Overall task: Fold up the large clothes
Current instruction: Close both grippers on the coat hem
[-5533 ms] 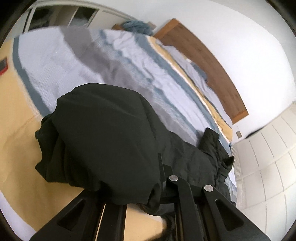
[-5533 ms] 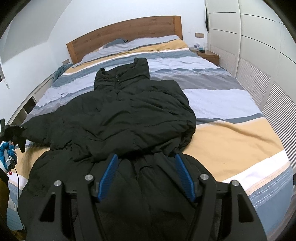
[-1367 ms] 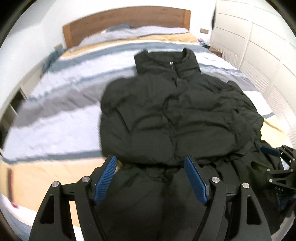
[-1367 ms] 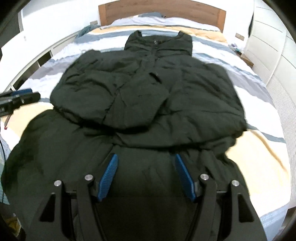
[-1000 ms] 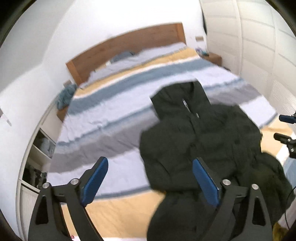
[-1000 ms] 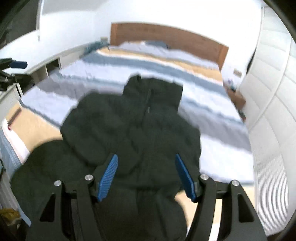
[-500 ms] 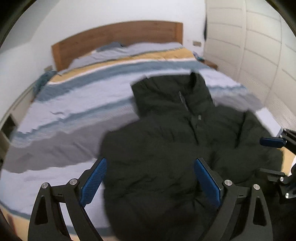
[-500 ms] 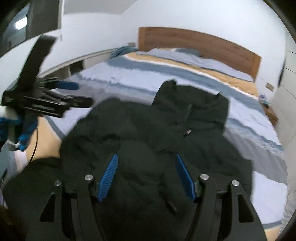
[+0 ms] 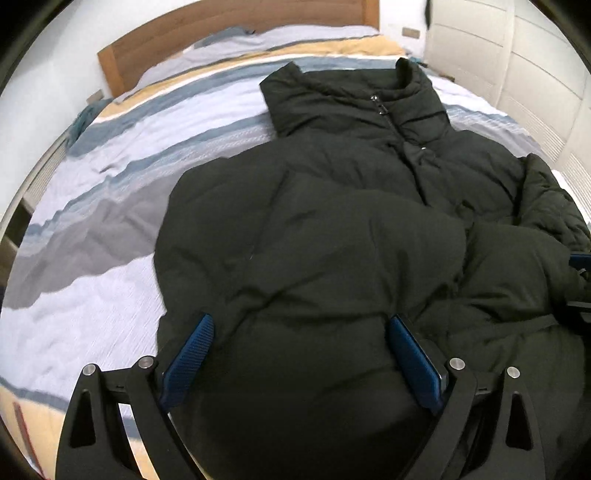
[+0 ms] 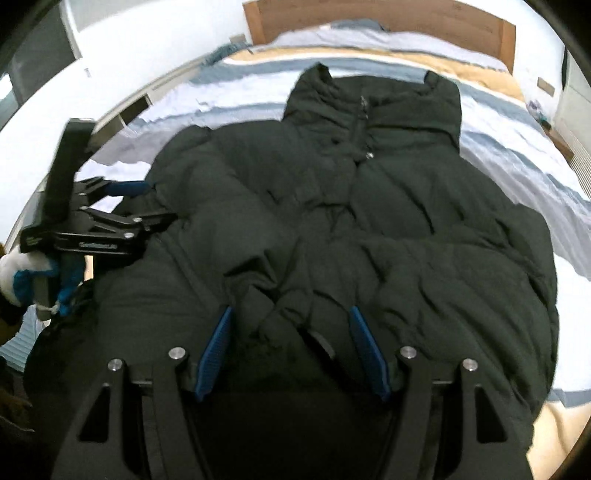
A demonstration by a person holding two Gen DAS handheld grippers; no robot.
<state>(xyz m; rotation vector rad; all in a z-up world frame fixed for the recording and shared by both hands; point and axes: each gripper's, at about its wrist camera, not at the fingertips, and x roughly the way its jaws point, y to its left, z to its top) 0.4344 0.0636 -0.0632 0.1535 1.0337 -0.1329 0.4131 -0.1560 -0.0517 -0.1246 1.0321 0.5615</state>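
A: Status? Black coat (image 9: 332, 229) lies centred on the bed (image 9: 110, 155), collar toward the headboard (image 9: 221, 33), both sleeves now folded across the chest.

B: Left hand-held gripper (image 9: 299, 354) and right hand-held gripper (image 10: 291, 350) have moved in low over the hem, jaws wide, empty. Probably hem fold next.

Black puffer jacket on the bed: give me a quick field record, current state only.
garment: black puffer jacket, zipped, collar toward wooden headboard
sleeves: both folded across the front
surface: striped blue, grey and yellow bedding
left gripper: open, over the jacket's lower part, holding nothing
right gripper: open, over the jacket's lower middle, holding nothing
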